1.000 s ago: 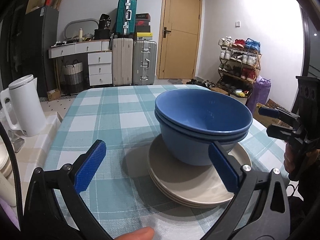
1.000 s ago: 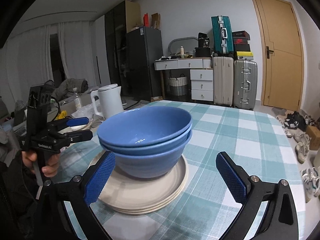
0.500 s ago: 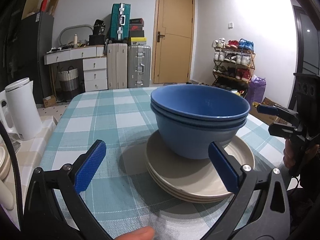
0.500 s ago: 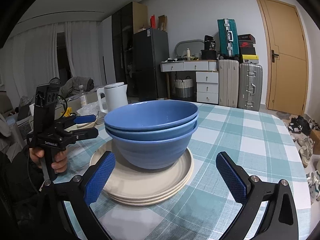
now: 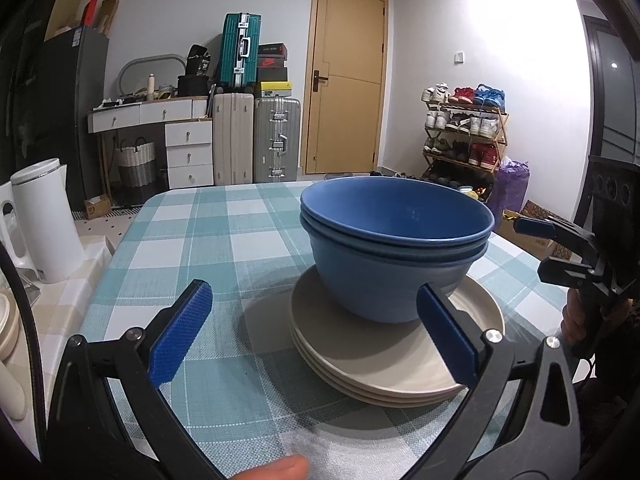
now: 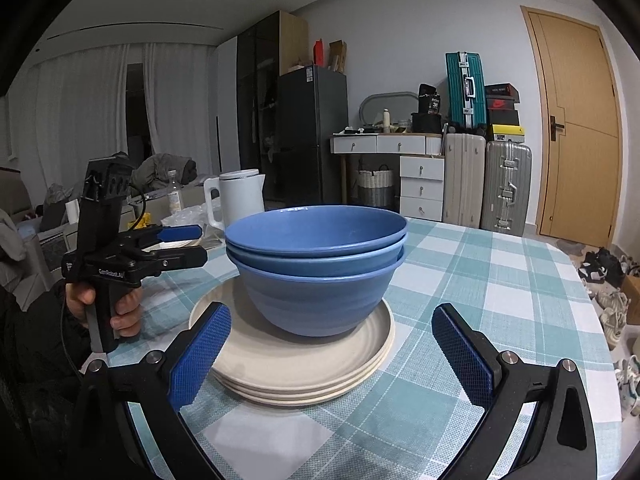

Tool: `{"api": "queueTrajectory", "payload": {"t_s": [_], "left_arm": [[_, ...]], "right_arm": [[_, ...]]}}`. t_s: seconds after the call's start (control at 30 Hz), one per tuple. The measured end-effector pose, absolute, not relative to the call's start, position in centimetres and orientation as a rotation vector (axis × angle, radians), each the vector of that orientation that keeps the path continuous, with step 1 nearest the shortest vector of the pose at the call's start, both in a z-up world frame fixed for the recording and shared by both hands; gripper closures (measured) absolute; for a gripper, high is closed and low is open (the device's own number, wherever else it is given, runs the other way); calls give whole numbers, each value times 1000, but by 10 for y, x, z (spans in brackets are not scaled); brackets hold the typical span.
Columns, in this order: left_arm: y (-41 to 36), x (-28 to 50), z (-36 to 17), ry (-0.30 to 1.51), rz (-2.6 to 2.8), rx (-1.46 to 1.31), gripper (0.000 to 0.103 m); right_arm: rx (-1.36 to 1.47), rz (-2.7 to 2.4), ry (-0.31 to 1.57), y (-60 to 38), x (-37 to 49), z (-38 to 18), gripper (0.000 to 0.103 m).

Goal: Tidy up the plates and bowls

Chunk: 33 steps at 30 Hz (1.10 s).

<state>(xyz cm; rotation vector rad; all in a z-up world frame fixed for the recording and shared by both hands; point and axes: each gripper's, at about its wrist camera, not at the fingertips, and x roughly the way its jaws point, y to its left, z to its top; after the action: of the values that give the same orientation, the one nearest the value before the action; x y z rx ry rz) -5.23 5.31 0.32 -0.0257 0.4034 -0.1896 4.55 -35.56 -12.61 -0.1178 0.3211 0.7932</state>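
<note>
Two round matte blue bowls sat nested one inside the other, upright, the upper one apparently empty. They rested centred on a stack of round cream plates; three rims counted in the right wrist view, though a fourth beneath could not be ruled out. The stack stood on the teal-and-white checked tablecloth. One white electric kettle stood off the cloth's left edge.

Left gripper: blue-padded jaws spread wide, empty, near side of the stack, right pad overlapping the plates in view. Right gripper: jaws spread wide, empty, flanking the plate stack; contact could not be told.
</note>
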Motion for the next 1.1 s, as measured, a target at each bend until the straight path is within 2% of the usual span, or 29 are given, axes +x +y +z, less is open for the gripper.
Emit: {"api": "queueTrajectory", "payload": {"t_s": [1.1], "left_arm": [[50, -47, 1, 412, -191, -26, 1]], "right_arm": [[-118, 798, 314, -356, 46, -129, 1]]}}
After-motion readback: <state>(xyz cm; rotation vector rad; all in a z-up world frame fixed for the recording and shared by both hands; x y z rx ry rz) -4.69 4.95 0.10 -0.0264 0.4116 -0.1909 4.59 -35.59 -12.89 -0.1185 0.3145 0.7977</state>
